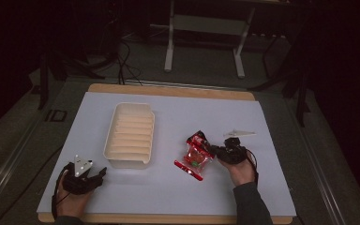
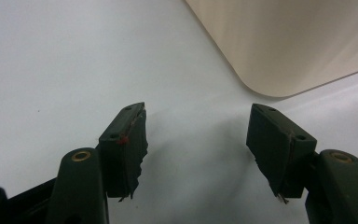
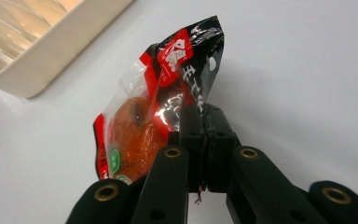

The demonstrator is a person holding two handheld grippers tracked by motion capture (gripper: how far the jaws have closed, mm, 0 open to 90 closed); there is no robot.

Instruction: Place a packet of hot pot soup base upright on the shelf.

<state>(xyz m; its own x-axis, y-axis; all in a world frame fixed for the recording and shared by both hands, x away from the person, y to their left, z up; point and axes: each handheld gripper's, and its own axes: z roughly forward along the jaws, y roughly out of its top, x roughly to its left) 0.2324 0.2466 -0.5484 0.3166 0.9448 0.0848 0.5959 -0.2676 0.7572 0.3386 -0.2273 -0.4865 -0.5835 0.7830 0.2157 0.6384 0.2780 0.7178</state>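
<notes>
White table (image 1: 178, 197): tray (image 1: 130, 135) near left tool (image 2: 198, 135), agape; right tool (image 3: 204, 122) pinching snack packet (image 3: 144, 116).

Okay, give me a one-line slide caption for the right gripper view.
Right claw shut on the edge of a red-and-black plastic snack packet, lifted above the white table near a cream ribbed tray.

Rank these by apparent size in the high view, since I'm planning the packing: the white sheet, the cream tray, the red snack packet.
1. white sheet
2. cream tray
3. red snack packet, pinched in the right gripper
</notes>
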